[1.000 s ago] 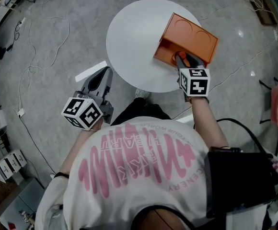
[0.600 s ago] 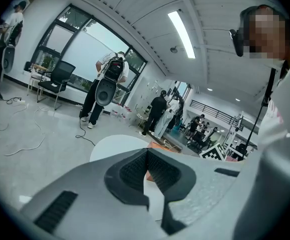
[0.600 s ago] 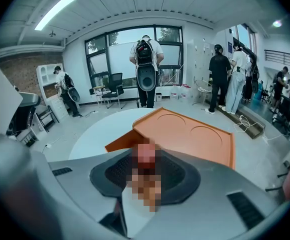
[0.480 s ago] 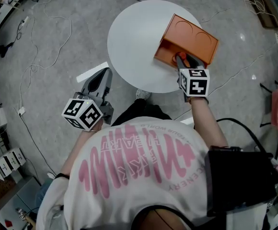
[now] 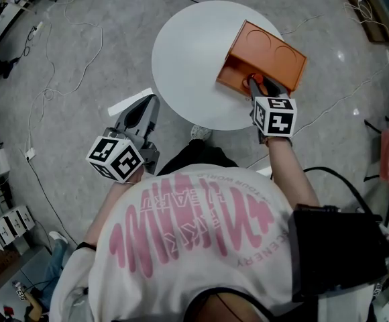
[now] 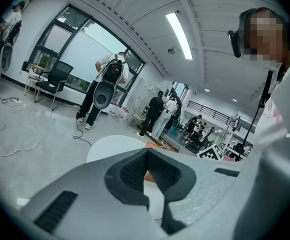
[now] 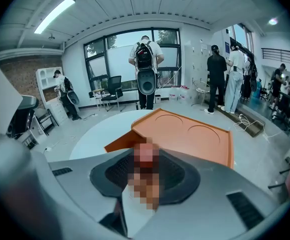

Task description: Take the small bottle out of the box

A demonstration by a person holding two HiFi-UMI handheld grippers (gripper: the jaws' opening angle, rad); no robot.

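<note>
My right gripper (image 5: 257, 86) sits at the open side of the orange box (image 5: 268, 54) on the bench's (image 5: 188, 52) right edge. Its fingers are clamped on what looks like the small bottle (image 5: 253, 80), though it is blurred. The left gripper (image 6: 145, 153), fingers pressed together, hangs off the near-left edge.

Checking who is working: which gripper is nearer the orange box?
Right. The right gripper is at the orange box, gripping the small bottle; the left gripper is off the table, well apart.
</note>
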